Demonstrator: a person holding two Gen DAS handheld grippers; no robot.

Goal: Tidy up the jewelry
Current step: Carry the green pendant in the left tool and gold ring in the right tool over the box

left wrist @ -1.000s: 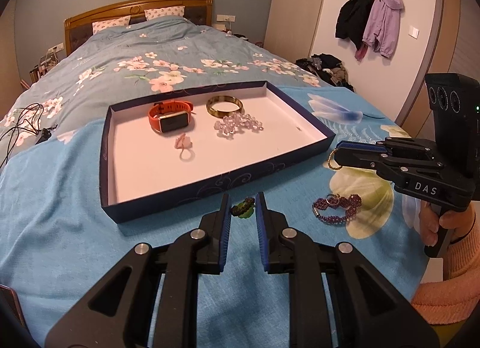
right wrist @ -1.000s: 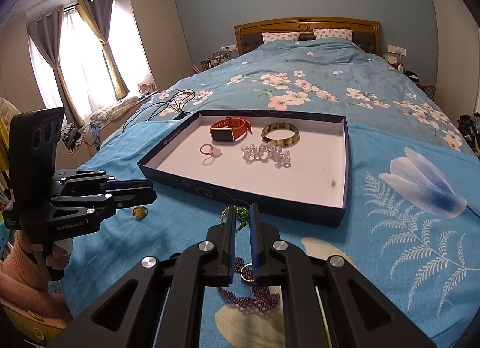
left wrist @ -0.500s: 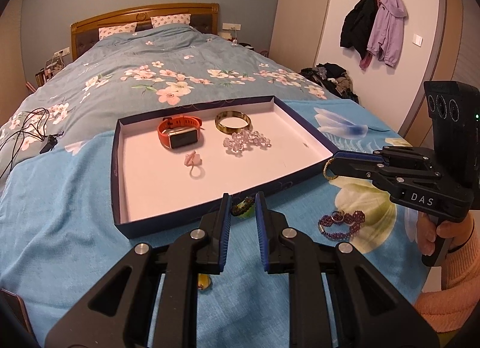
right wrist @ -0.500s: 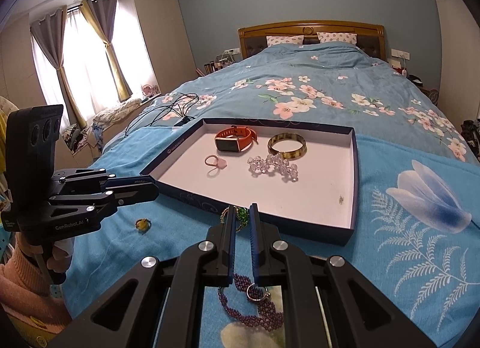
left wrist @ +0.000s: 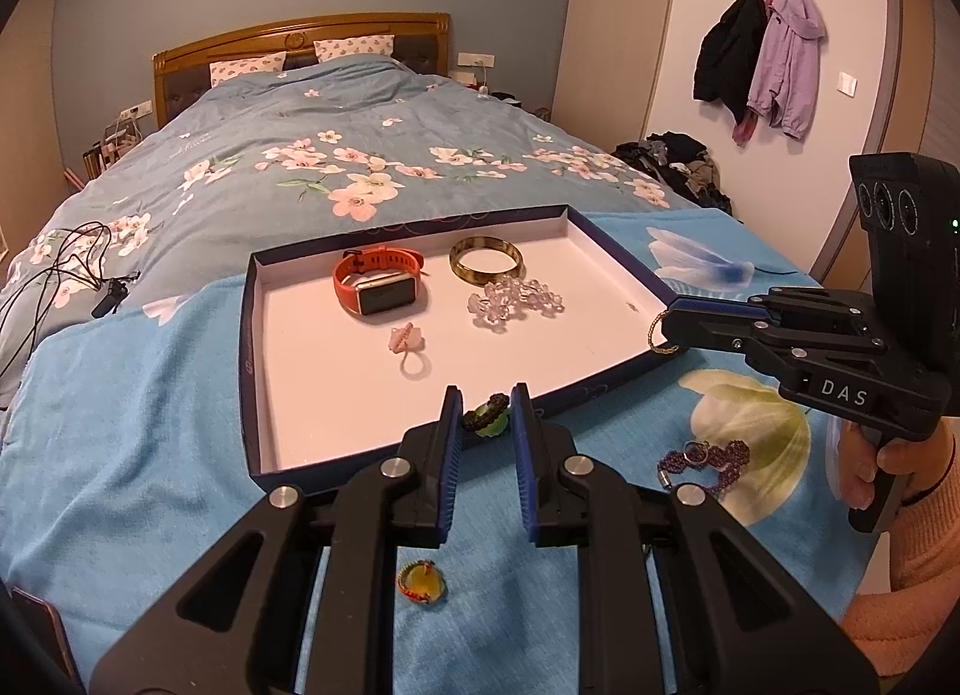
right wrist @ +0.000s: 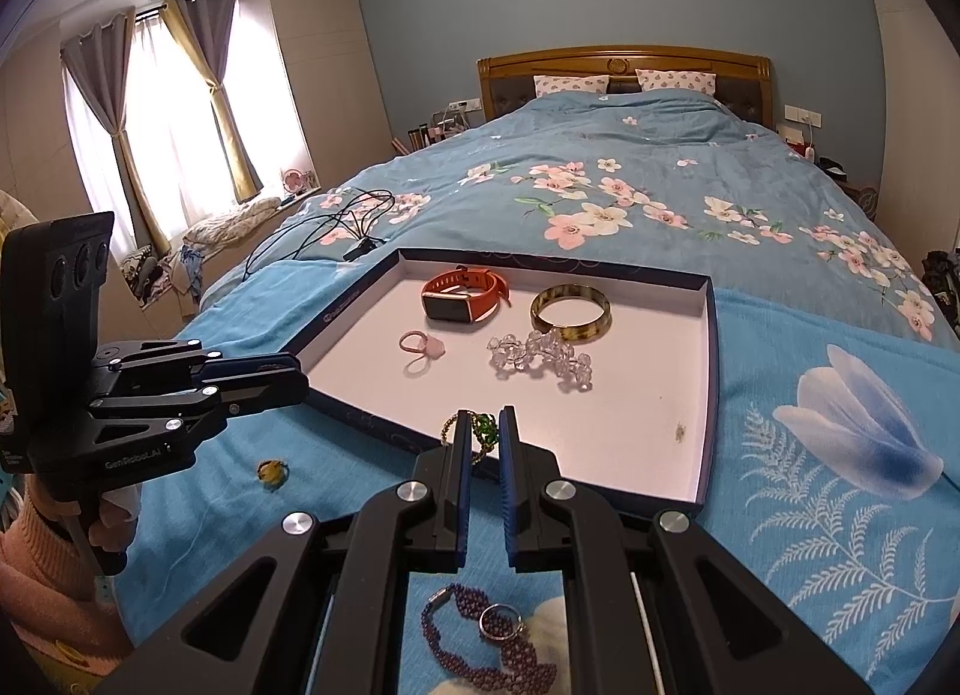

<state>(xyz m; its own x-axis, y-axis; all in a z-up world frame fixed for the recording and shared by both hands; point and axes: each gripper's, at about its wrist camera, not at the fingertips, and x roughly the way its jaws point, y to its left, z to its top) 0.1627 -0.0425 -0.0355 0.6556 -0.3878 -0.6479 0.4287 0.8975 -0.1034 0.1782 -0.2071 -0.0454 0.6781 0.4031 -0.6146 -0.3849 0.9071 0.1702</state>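
My left gripper (left wrist: 486,404) is shut on a dark braided piece with a green stone (left wrist: 487,420), held just in front of the tray's near wall. My right gripper (right wrist: 483,416) is shut on a thin gold chain with green beads (right wrist: 485,430); in the left wrist view the chain's gold loop (left wrist: 656,329) hangs at the right gripper's tip by the tray's right front corner. The dark blue tray (left wrist: 246,335) with a white floor holds an orange smartwatch (left wrist: 378,287), an amber bangle (left wrist: 486,260), a clear crystal bracelet (left wrist: 516,302) and a pink ring (left wrist: 408,344).
On the blue bedspread, a purple beaded bracelet (right wrist: 480,653) with a silver ring (right wrist: 498,620) on it lies under the right gripper. A yellow stone ring (left wrist: 421,581) lies under the left gripper. Black cables (right wrist: 336,227) lie left of the tray. A person's hands in pink sleeves hold both grippers.
Both views have drawn slightly up and back from the bedspread. The yellow ring has come into the left wrist view below the fingers. Both grips are unchanged.
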